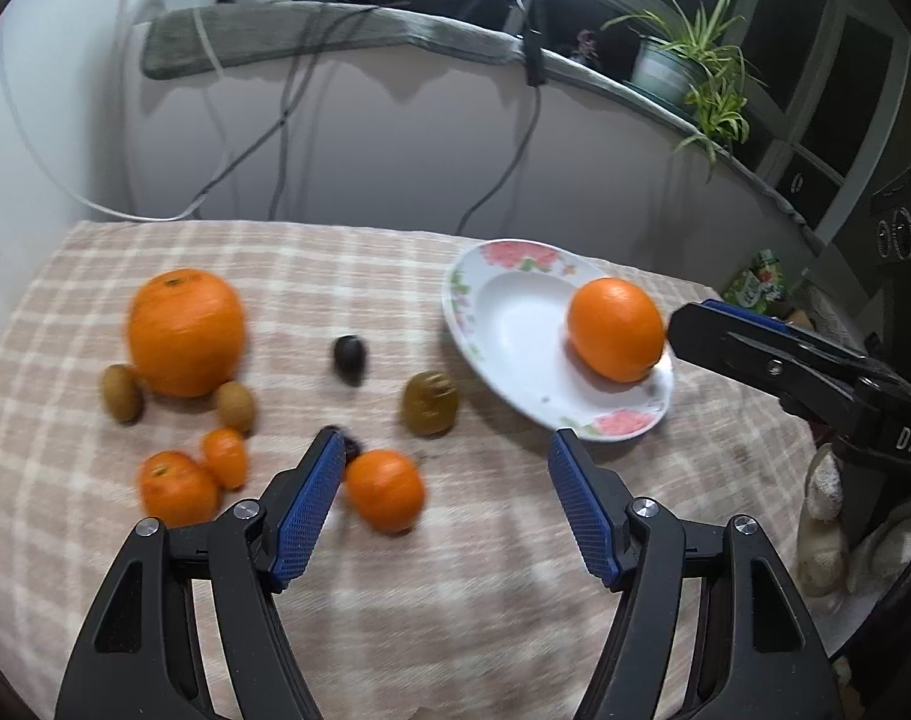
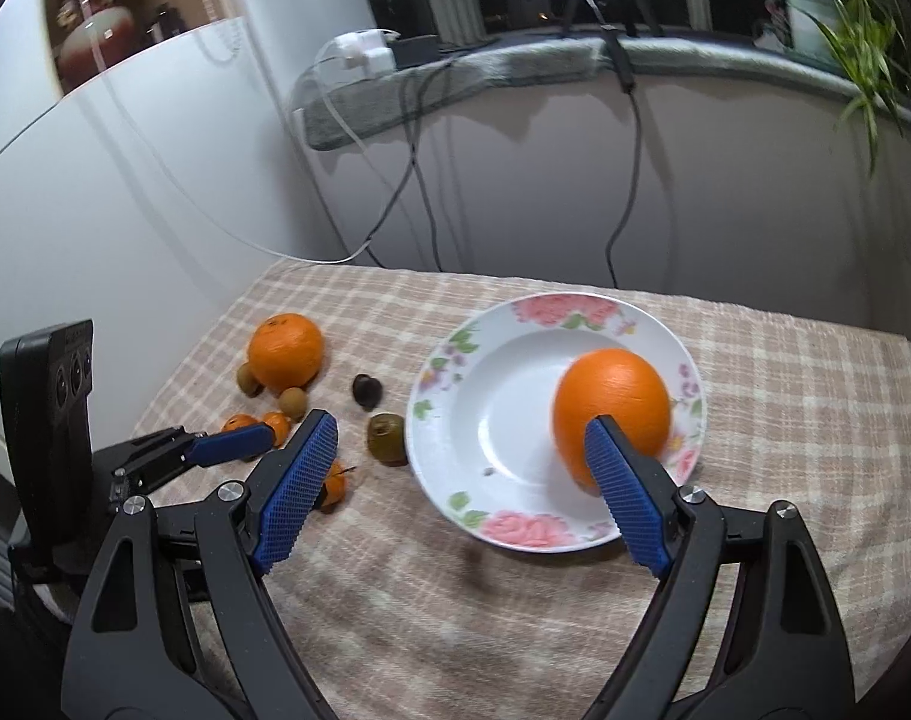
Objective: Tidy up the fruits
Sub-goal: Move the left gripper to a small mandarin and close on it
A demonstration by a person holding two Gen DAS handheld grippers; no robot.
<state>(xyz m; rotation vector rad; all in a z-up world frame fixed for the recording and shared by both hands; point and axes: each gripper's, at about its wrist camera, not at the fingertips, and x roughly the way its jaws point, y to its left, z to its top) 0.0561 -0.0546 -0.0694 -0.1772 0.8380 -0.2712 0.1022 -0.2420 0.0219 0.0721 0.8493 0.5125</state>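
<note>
Nearest my left camera, the left gripper [image 1: 443,450] has its blue-padded jaws spread wide with nothing between them, hanging over the checked tablecloth [image 1: 485,570]. A small tangerine [image 1: 384,489] lies just beside the left pad. From my right camera, the right gripper [image 2: 461,438] is also spread wide and holds nothing; its right pad sits in front of the orange on the plate, and I cannot tell whether they touch.

Largest first: the flowered plate [image 2: 497,534] holds one orange [image 2: 613,414], lying toward the plate's right side, its long axis roughly upright and tilted slightly. Nothing else is in the plate.

On the cloth to the left sits a big orange [image 1: 185,333], stem end up, touching two small kiwis [image 1: 121,393] at its base. Near them lie two more tangerines [image 1: 176,487], touching each other. Between that cluster and the plate rest a greenish kiwi [image 1: 429,403] and a dark fruit [image 1: 350,355], too blurred to name.
</note>
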